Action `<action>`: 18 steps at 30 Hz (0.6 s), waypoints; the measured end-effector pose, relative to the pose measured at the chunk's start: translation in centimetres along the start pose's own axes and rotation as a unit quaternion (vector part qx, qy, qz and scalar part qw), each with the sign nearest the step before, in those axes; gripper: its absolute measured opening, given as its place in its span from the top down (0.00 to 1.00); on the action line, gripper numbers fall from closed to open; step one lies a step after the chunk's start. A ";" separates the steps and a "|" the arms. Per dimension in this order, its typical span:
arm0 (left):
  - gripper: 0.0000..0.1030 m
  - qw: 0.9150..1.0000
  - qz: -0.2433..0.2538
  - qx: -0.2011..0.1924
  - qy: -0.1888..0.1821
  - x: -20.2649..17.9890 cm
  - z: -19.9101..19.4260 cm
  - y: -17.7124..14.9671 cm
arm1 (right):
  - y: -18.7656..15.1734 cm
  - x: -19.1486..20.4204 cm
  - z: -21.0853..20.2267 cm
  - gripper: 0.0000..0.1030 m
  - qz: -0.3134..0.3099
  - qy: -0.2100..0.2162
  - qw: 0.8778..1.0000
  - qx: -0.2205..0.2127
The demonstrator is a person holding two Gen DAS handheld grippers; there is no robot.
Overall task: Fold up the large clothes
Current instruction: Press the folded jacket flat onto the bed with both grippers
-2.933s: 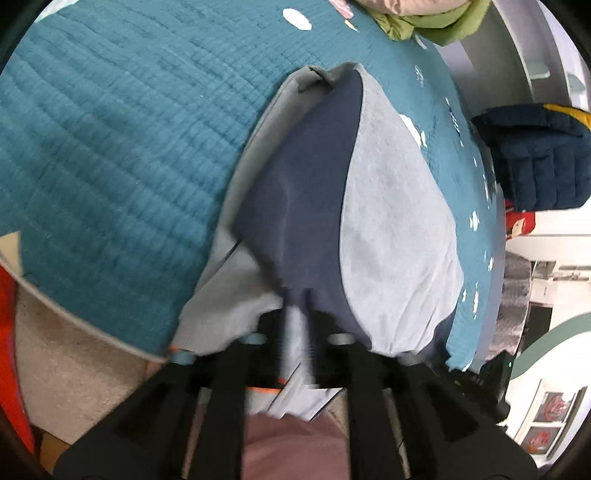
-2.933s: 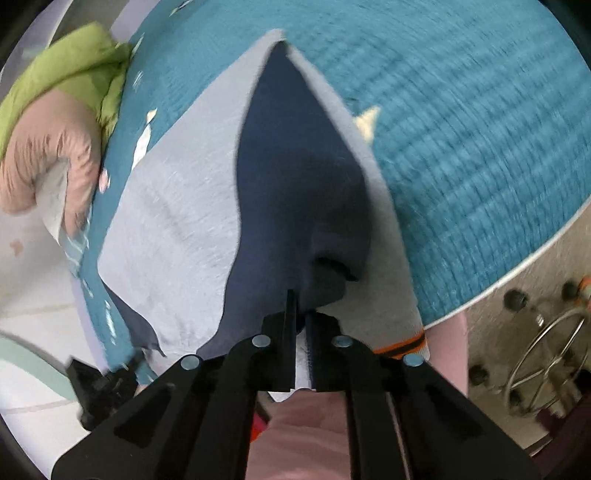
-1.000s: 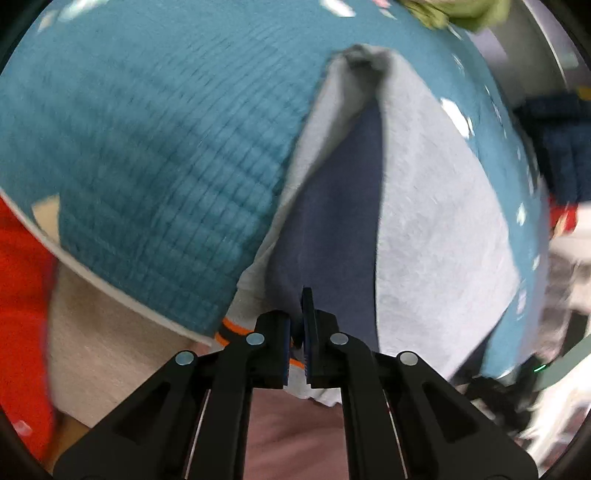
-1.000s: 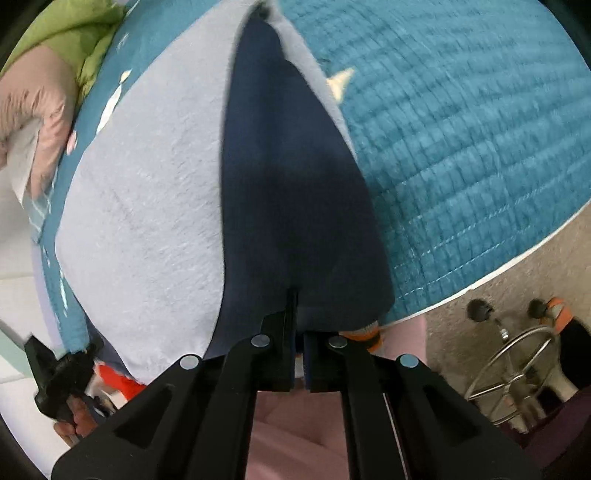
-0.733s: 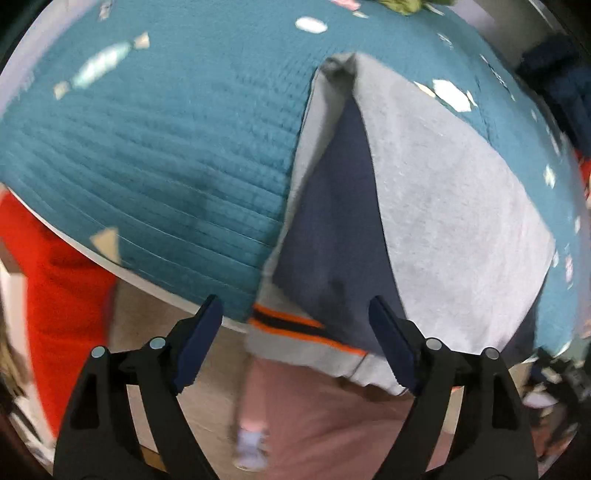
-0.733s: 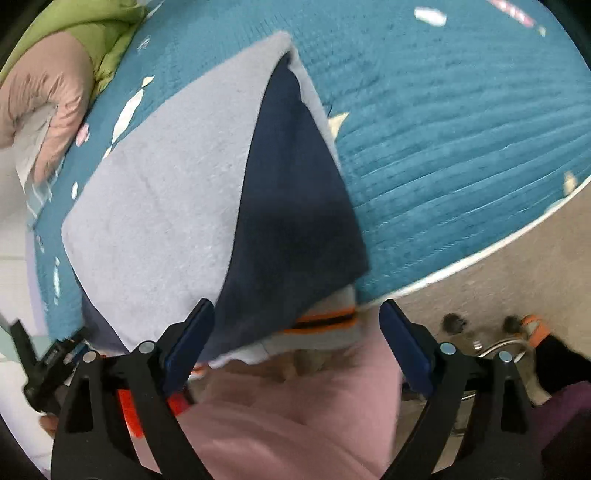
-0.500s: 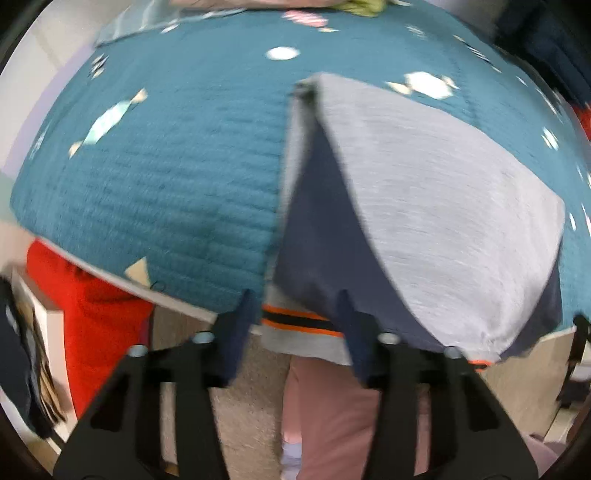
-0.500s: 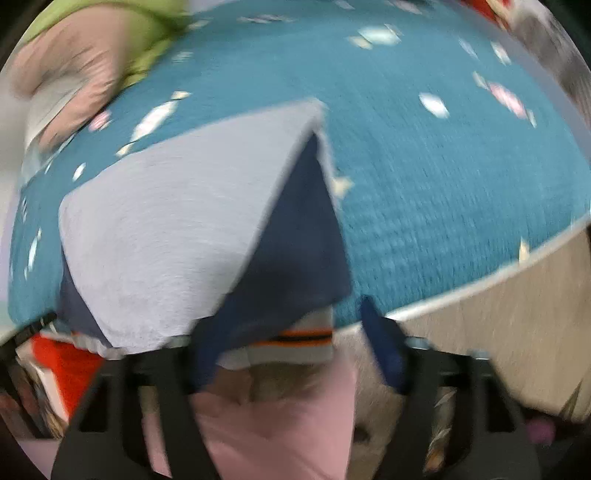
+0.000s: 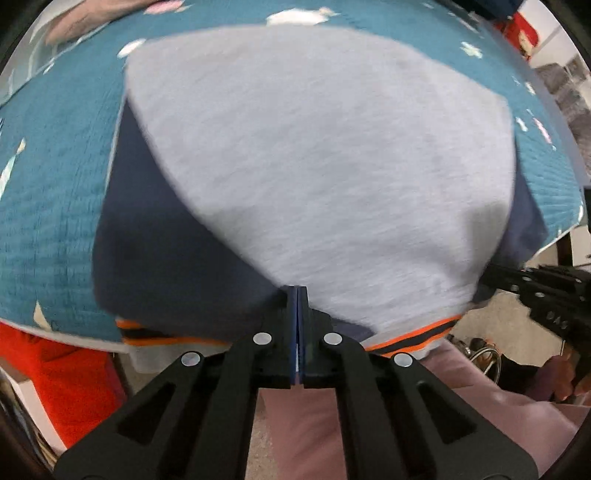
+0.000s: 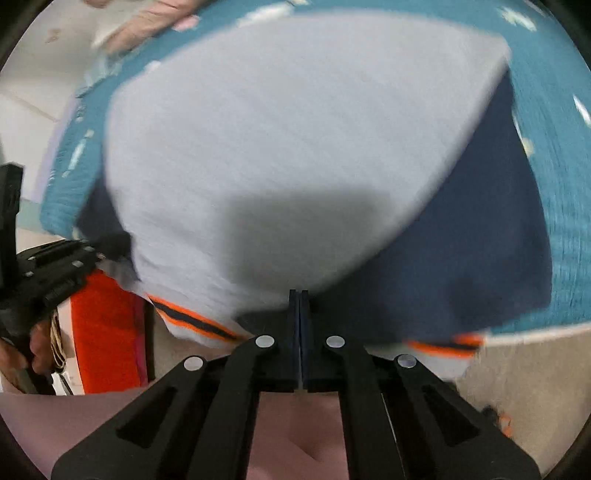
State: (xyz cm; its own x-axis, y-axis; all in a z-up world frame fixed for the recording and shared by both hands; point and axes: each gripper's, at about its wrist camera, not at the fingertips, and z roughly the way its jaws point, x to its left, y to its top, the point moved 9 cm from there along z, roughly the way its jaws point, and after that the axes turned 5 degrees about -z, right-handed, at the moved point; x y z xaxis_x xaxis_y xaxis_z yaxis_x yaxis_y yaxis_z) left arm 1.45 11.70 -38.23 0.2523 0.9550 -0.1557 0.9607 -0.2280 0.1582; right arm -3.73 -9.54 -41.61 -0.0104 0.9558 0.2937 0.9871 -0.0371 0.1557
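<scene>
A large grey sweatshirt (image 9: pixel 325 155) with navy sleeves folded in and an orange-and-black striped hem lies on a teal quilted bedspread (image 9: pixel 48 206); its hem hangs over the near edge. It also shows in the right wrist view (image 10: pixel 280 140). My left gripper (image 9: pixel 297 295) is shut at the hem's left part, on the cloth edge where the navy sleeve (image 9: pixel 166 266) meets the grey. My right gripper (image 10: pixel 298 299) is shut on the hem's right part by the other navy sleeve (image 10: pixel 461 236). Each gripper shows at the side of the other's view.
The bed edge runs just behind the hem. An orange-red object (image 9: pixel 62 384) stands at the left below the bed. My pink trousers (image 9: pixel 369 413) fill the foreground. Pink and green bedding (image 10: pixel 147 18) lies at the far side.
Both grippers let go of the sleeves, opened, moved inward along the hem and shut again. The sleeves now lie folded on the body.
</scene>
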 end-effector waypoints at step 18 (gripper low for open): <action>1.00 0.994 -0.087 -0.044 0.038 8.4 -3.9 3.4 | 3.6 -7.0 -7.1 1.00 0.084 -0.031 0.993 -0.075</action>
State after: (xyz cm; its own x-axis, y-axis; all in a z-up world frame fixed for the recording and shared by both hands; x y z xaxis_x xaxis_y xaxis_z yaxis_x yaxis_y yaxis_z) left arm 6.41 19.64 -35.22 0.0697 0.9909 -0.1147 0.9746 -0.0431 0.2199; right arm -1.23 -18.42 -36.36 0.1664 0.9483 0.2704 0.9391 -0.2360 0.2497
